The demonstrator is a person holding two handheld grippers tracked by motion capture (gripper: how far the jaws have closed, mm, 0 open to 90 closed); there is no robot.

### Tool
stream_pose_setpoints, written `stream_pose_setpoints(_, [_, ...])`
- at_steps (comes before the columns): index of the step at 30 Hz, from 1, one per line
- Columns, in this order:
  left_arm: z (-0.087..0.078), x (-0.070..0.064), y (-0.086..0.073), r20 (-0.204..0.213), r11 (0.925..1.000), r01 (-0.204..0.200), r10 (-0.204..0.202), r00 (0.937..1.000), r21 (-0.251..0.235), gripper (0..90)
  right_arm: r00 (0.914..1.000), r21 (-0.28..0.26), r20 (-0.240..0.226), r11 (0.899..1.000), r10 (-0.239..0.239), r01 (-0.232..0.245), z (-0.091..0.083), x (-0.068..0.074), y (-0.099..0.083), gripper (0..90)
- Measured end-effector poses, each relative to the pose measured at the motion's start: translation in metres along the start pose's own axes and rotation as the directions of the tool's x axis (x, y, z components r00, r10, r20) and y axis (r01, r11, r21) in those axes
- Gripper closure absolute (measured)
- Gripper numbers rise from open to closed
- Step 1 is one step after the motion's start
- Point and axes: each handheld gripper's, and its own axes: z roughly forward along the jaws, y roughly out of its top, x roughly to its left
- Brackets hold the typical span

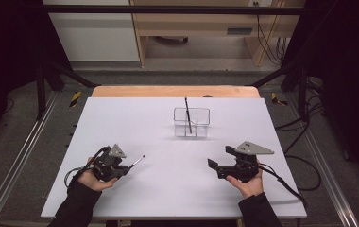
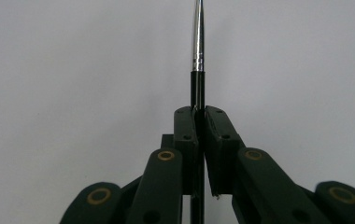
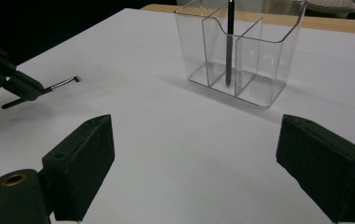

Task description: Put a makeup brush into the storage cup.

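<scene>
A clear plastic organizer (image 1: 192,122) (image 3: 245,51) with dividers stands at the table's middle back. One thin black pen-like stick (image 1: 187,115) (image 3: 230,42) leans upright inside it. My left gripper (image 1: 126,169) (image 2: 199,112) is shut on a second stick (image 1: 137,161) (image 2: 197,51), black with a silver end, held low over the table at the front left and pointing toward the right. That stick and the left jaws also appear at the left of the right gripper view (image 3: 49,86). My right gripper (image 1: 214,169) (image 3: 194,158) hovers open at the front right, nothing between its jaws.
The white table top (image 1: 168,189) ends on a wooden strip (image 1: 175,91) at the back. Cables (image 1: 305,175) trail off the right side. Black frame posts stand at both back corners.
</scene>
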Motion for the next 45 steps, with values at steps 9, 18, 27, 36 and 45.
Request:
stream_pose_setpoints(9, [-0.005,-0.007,0.003,-0.016,0.9949,0.032,-0.034,0.9993,-0.096,83.5,1.0000,-0.013,-0.006,1.000,0.005,-0.005,-0.001,0.002,0.002,11.6])
stream_pose_setpoints(18, [-0.008,-0.010,0.004,-0.023,0.9837,0.070,-0.075,0.9969,-0.165,83.5,0.9998,-0.034,-0.015,0.999,0.013,-0.013,0.000,0.005,0.007,10.7])
stream_pose_setpoints(27, [-0.013,-0.017,0.005,-0.027,0.9630,0.088,-0.098,0.9948,-0.255,83.5,0.9995,-0.053,-0.027,0.998,0.016,-0.017,0.004,0.010,0.013,10.1])
stream_pose_setpoints(36, [-0.015,-0.024,0.007,-0.028,0.9368,0.117,-0.133,0.9907,-0.330,83.5,0.9991,-0.093,-0.025,0.995,0.034,-0.037,0.004,0.013,0.019,9.6])
stream_pose_setpoints(45, [-0.017,-0.029,0.009,-0.027,0.9120,0.135,-0.158,0.9871,-0.387,83.5,0.9978,-0.130,-0.027,0.990,0.060,-0.063,0.006,0.017,0.029,9.1])
